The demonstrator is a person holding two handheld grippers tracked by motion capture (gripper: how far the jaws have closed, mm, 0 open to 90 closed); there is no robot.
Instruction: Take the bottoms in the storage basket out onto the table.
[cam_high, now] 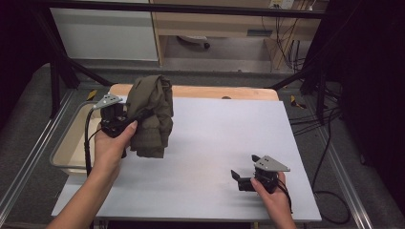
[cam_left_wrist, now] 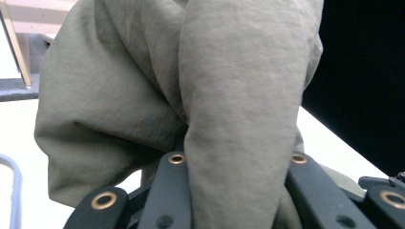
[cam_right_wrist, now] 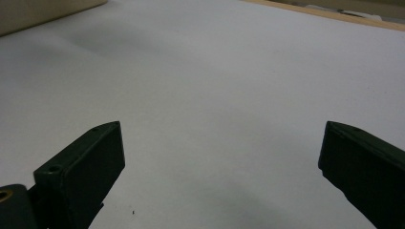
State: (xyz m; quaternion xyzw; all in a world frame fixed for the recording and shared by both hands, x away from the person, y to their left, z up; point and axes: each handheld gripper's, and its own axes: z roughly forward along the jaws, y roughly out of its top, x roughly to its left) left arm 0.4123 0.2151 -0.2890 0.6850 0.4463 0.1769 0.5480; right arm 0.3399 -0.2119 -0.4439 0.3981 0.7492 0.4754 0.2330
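In the high view, left of centre, the left hand-held gripper (cam_high: 136, 117) is clamped on a bunched olive-green cloth (cam_high: 152, 114), which hangs down over the white counter (cam_high: 215, 143); whether its lower end touches the surface cannot be told. A pale bin (cam_high: 71, 143) sits at the counter's left edge. At lower right, the right hand-held gripper (cam_high: 237, 179) rests low, jaws apart with nothing between them.

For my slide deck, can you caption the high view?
Left gripper lifts a bunched olive garment above the white table; right gripper rests open.
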